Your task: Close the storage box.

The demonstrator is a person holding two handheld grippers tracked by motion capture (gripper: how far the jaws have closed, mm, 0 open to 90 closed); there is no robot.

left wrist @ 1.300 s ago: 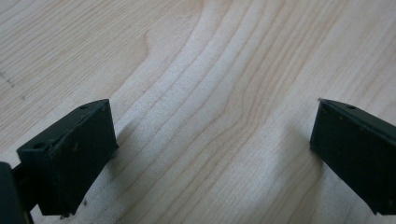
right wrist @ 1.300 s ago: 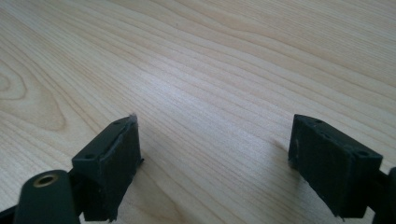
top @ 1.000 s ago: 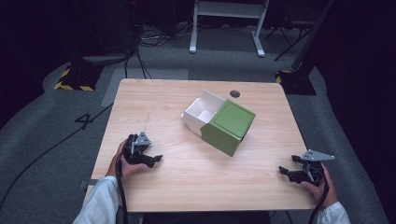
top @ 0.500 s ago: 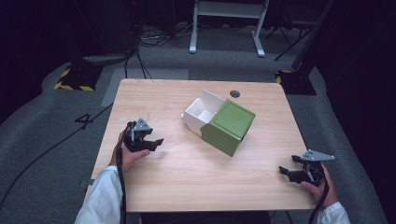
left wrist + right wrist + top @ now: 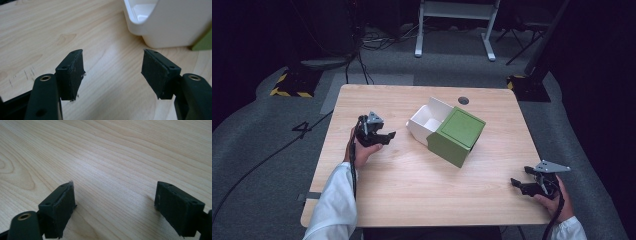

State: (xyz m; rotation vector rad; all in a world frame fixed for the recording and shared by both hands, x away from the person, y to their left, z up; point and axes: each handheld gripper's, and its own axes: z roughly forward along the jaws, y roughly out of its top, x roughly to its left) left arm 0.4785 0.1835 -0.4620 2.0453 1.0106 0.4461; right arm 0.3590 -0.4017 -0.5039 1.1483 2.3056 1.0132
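**Dark room, pale wood worktop [image 5: 412, 200]: box job barely started**

Grey carpet and cables all round, and nothing else on the wood besides the box. Sitting a bit right of the middle: green square box [image 5: 459, 134] with white plastic tray [image 5: 426, 121] poking out of its left end. Roughly half out, with two compartments on show, both looking empty. Can't tell from this whether it's meant to slide further out or go back in.

Left hand-held gripper [image 5: 388, 137] hovering just left of the white plastic tray, near but not touching, and aimed right at it. Just been closing the jaws, now at a middling gap with nothing between them but bare wood. Looking along that left hand-held gripper [image 5: 112, 57]: rounded wall of the white plastic tray [image 5: 172, 27] straight ahead, sliver of the green square box [image 5: 203, 42] at the right edge.

Right hand-held gripper [image 5: 518, 184] parked near the front right corner, well apart from the box. Fairly wide gap on the right hand-held gripper [image 5: 113, 190] too, holding nothing, just wood grain underneath.

Progress guess: pretty much at the start. No grip on tray or box yet. Left to do: close the last bit of distance, pinch the tray rim, then slide it. Probably worth steadying the green square box with the other side so it doesn't skate around.
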